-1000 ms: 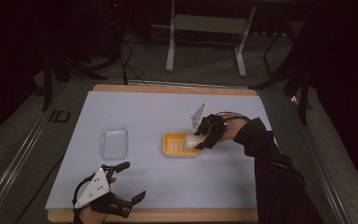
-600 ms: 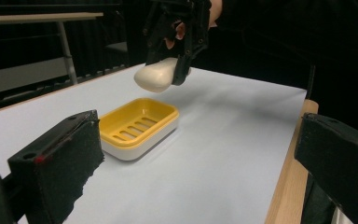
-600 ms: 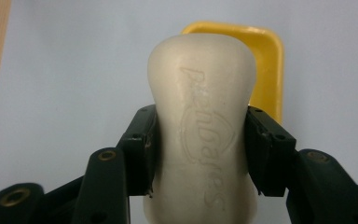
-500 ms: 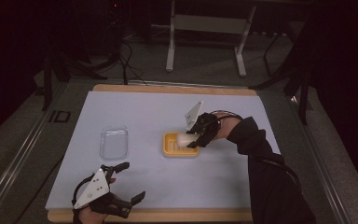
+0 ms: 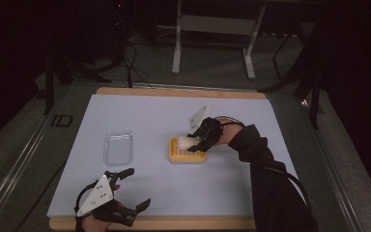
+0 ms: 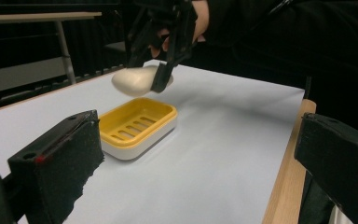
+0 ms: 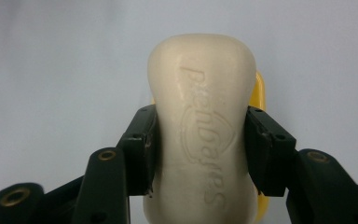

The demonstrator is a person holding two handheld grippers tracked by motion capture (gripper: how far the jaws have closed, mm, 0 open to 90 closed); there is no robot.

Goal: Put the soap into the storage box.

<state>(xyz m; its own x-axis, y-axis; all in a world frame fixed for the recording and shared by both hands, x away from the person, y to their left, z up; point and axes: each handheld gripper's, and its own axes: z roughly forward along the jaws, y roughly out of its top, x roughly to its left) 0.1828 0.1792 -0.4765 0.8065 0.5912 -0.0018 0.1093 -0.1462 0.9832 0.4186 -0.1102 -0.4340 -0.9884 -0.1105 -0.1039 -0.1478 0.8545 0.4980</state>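
A cream bar of soap (image 7: 204,130) sits clamped between the two black jaws of my right gripper (image 7: 200,140). In the high view that right gripper (image 5: 195,140) holds the soap (image 5: 182,142) just above the left end of a yellow soap dish (image 5: 188,153) at the table's middle. The left gripper view has the soap (image 6: 133,80) hanging clear over the yellow dish (image 6: 137,123) on its white base. My left gripper (image 5: 133,188) rests near the table's front left edge, jaws wide apart with nothing between them.
A clear plastic lid (image 5: 118,147) lies flat on the white table cover (image 5: 140,116), left of the dish. The wooden table edge (image 5: 174,223) runs along the front. A metal stand (image 5: 212,38) and cables are on the floor behind the table.
My right gripper has lifted the soap out of the dish and shifted it a little to the left. The left gripper has stayed where it was.
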